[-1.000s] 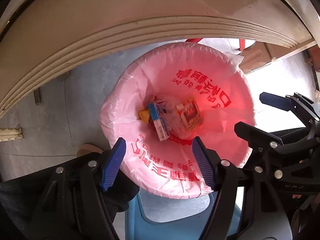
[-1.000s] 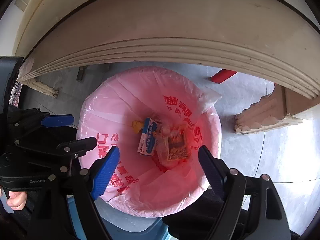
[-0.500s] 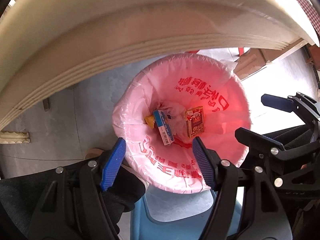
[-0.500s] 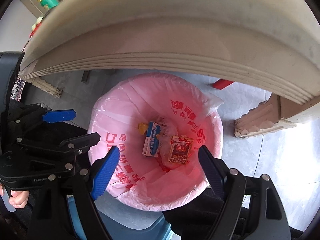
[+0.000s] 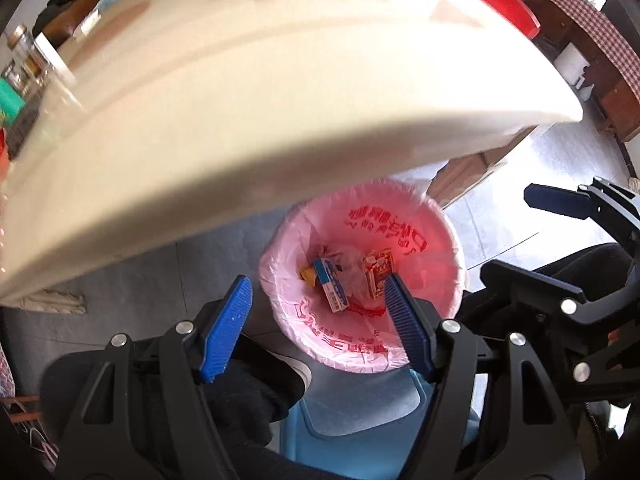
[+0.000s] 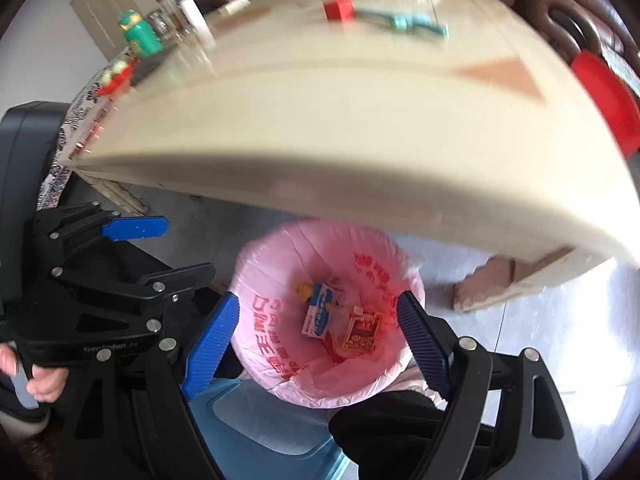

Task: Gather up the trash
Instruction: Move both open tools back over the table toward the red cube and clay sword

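Both grippers empty, jaws apart: left gripper (image 5: 316,322) and right gripper (image 6: 318,346) hang above the pink-lined bin (image 5: 440,216) at lower centre of frame. Trash already inside: blue-white carton (image 5: 330,286), red packet (image 5: 378,274), something yellow beneath. Drop step looks done; now between pickups. Tabletop (image 5: 240,120) fills the upper frame, blurred; red block (image 6: 339,9) and a teal item, possibly more trash. Next move: reach over the table edge and pick one.
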{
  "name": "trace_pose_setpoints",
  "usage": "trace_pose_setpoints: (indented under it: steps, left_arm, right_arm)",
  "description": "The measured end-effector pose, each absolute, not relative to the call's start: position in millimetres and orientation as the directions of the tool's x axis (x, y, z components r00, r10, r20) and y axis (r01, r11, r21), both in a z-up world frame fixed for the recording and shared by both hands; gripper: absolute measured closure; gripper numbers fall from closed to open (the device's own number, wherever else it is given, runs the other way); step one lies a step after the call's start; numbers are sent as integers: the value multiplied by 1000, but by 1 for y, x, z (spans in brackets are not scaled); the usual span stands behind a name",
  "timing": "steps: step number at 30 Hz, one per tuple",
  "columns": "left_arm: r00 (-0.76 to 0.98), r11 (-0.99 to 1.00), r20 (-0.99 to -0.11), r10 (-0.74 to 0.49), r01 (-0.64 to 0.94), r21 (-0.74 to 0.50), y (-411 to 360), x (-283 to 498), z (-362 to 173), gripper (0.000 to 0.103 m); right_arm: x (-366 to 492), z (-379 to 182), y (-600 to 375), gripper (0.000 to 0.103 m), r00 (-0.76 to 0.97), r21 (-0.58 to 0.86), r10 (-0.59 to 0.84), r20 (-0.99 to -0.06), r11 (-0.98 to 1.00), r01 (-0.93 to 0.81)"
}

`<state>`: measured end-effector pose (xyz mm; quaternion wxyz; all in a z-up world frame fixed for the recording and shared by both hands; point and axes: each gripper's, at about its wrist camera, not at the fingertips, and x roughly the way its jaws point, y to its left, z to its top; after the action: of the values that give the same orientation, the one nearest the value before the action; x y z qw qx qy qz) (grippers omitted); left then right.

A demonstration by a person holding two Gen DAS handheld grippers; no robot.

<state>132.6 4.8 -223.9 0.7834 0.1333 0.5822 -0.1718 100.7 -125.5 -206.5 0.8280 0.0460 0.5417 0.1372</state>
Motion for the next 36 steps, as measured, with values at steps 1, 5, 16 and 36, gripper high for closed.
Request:
trace_pose_setpoints:
  steps: [1, 5, 16, 36]
  left_arm:
    - [272, 904, -955, -117, 426, 11, 5, 134, -214, 35]
    - [312, 902, -945, -92, 429, 54, 5, 148, -170, 35]
    - [389, 914, -916, -95, 399, 74, 8, 220, -61, 29]
    - [262, 902, -961, -88, 431, 35, -56, 386, -93, 29]
  right_arm:
    - [101, -197, -126, 24, 385, 222, 279, -880, 957, -185]
    - [107, -152, -135, 24, 407, 232, 308, -860, 946, -224]
    - [159, -47, -163, 20, 476, 166, 298, -828, 940, -299]
    - [321, -43, -163, 20, 420, -3, 249, -873, 857, -515]
